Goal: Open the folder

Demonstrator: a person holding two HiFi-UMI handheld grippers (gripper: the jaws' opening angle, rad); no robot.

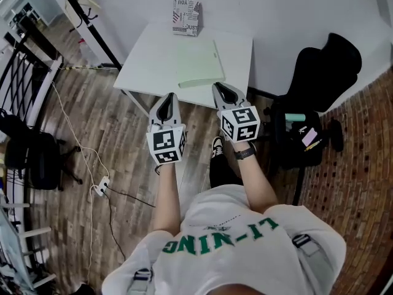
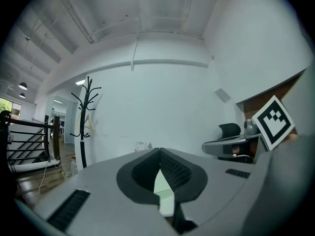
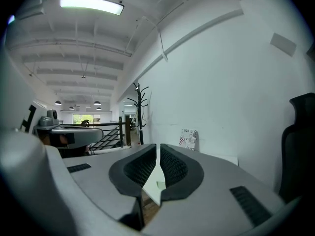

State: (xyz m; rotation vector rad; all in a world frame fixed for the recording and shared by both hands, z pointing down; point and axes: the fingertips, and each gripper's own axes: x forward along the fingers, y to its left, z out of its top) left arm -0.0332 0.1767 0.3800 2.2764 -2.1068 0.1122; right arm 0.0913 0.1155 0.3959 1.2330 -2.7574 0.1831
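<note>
A pale green folder (image 1: 199, 63) lies closed on the white table (image 1: 147, 60), near its front edge. Both grippers hover over the floor just short of that edge and point at the table. My left gripper (image 1: 171, 96) is shut and empty, below the folder's left corner. My right gripper (image 1: 218, 87) is shut but for a thin slit, holds nothing, and sits below the folder's right corner. In the left gripper view the folder (image 2: 165, 193) shows through the gap under the jaws of the left gripper (image 2: 159, 151). The right gripper (image 3: 158, 146) frames a sliver of table and folder (image 3: 158, 185).
A printed box (image 1: 186, 9) stands at the table's back edge against the wall. A black office chair (image 1: 319, 72) is right of the table. A coat stand (image 1: 86, 17) and a black railing (image 1: 24, 72) are at left. Cables and a power strip (image 1: 101, 186) lie on the wooden floor.
</note>
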